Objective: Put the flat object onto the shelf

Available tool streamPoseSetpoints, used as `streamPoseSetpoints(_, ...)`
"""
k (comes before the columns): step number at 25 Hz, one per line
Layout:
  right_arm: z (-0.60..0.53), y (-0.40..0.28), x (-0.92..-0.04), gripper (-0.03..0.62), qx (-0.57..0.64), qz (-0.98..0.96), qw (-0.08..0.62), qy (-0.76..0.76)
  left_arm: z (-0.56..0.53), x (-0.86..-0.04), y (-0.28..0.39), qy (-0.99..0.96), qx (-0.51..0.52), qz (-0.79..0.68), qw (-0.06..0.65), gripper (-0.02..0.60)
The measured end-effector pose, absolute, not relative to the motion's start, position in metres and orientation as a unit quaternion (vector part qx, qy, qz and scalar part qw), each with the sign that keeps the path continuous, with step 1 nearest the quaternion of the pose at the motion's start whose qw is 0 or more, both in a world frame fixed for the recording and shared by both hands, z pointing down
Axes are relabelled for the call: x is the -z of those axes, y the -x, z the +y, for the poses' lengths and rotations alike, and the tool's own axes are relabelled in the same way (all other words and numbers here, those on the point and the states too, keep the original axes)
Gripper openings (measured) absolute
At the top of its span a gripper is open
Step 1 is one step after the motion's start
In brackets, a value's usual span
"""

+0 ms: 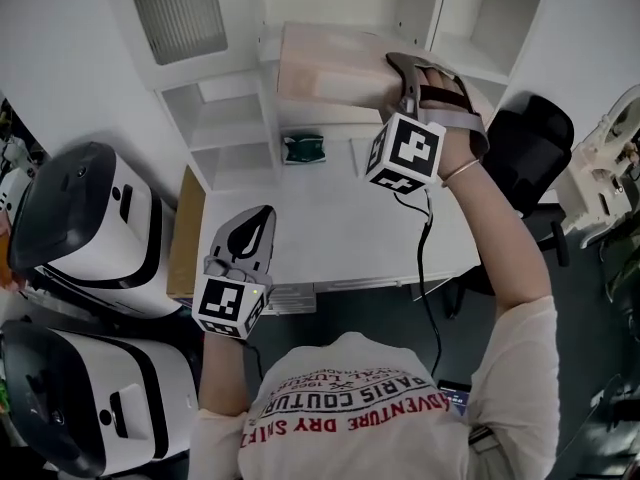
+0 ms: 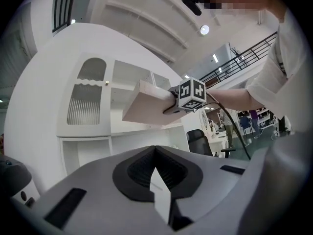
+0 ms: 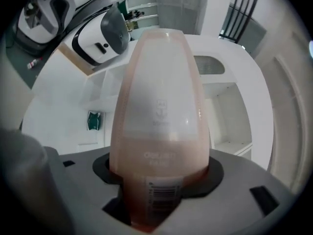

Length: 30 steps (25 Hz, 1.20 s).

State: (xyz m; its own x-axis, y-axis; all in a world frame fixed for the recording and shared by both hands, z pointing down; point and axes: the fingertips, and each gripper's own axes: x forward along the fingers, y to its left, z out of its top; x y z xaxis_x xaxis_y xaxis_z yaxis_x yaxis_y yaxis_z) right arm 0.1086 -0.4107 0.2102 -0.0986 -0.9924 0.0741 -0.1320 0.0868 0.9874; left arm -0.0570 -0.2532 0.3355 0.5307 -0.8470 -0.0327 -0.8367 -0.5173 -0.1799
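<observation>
In the head view, two white machines with black bands sit at 9 o'clock (image 1: 90,218) and 7 o'clock (image 1: 90,398), beside the white desk (image 1: 330,238). Just right of them, at 7 o'clock, the left gripper (image 1: 262,216) is held over the desk's near left corner. Its own view shows its tongs (image 2: 155,151) pressed together with nothing between them.

A white shelf unit (image 1: 215,93) runs along the back of the desk from 11 to 1 o'clock. A small green item (image 1: 303,148) lies on the desk just in front of it, near the centre.

The flat object (image 1: 330,63), a pale pink slab, is up at 12 o'clock in front of the shelf unit's upper compartments. Whether it touches a shelf board cannot be told. From the left gripper view it (image 2: 146,104) hangs in the air, slightly tilted, against the shelf front.

The right gripper (image 1: 398,63) holds its right end at 1 o'clock. In the right gripper view the tongs (image 3: 159,173) are clamped on the slab's near edge (image 3: 161,106), where there is a barcode label. A black cable (image 1: 425,258) drops from that gripper. A black chair (image 1: 530,148) stands at 3 o'clock.
</observation>
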Motion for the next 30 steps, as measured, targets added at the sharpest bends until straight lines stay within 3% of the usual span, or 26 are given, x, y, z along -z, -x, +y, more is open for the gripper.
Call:
streamPoseSetpoints(11, -0.485, -0.085, -0.233, 0.304, 0.505, -0.526, 0.518, -0.447, -0.277, -0.338, 0.077, 0.868, 0.034, 0.487, 0.089, 0.011)
streamPoseSetpoints(30, -0.569, -0.065, -0.271, 0.347, 0.49, -0.579, 0.499, -0.418, -0.354, -0.329, 0.059, 0.856, 0.038, 0.505, 0.105, 0.011)
